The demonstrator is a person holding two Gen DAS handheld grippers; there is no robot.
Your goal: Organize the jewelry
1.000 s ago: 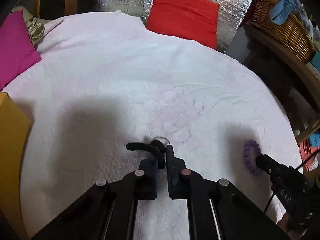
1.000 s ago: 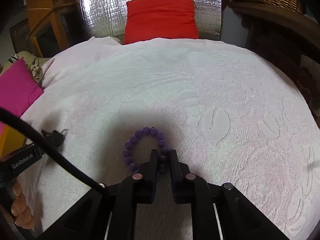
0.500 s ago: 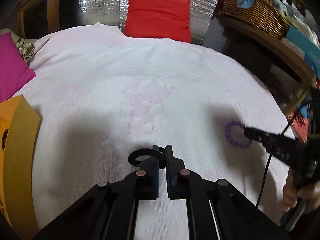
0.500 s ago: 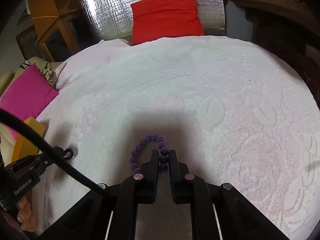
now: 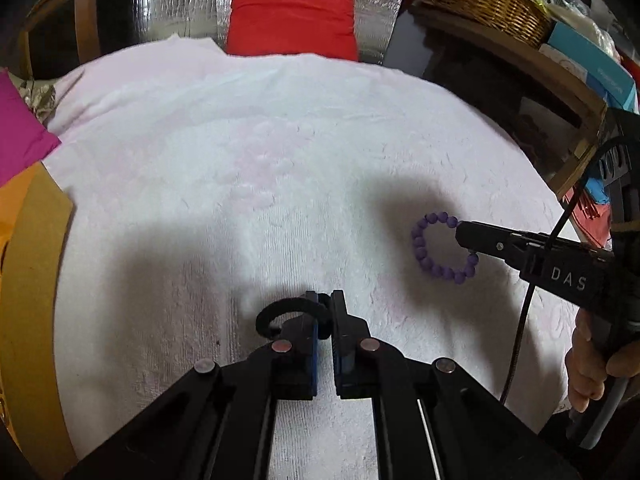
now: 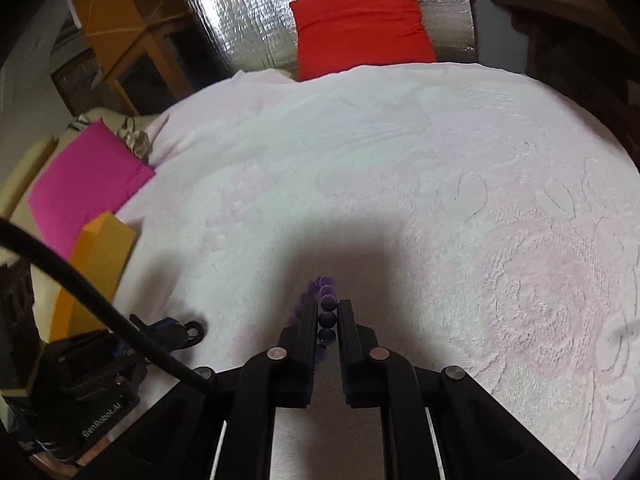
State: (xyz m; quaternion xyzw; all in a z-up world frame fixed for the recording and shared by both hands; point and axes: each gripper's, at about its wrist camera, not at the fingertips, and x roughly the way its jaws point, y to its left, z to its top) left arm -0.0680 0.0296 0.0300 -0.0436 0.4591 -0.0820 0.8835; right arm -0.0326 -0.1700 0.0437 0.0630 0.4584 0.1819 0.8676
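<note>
Both pieces of jewelry hang clear of the pale pink towel [image 5: 280,128], each pinched by one edge — a grip that seems meant to let them dangle free for carrying toward the orange box [image 5: 28,264] at the towel's left edge, probably where they belong. The left gripper [image 5: 325,300] is pressed together on a black ring-shaped piece [image 5: 280,309], whose loop sticks out to the left of the fingers. The right gripper [image 6: 325,308] clamps a purple bead bracelet [image 5: 434,248] by a few beads, the loop hanging edge-on over the towel's near right part. Both tools point forward over the towel, well apart — the person's right hand [image 5: 592,368] wraps its handle.
</note>
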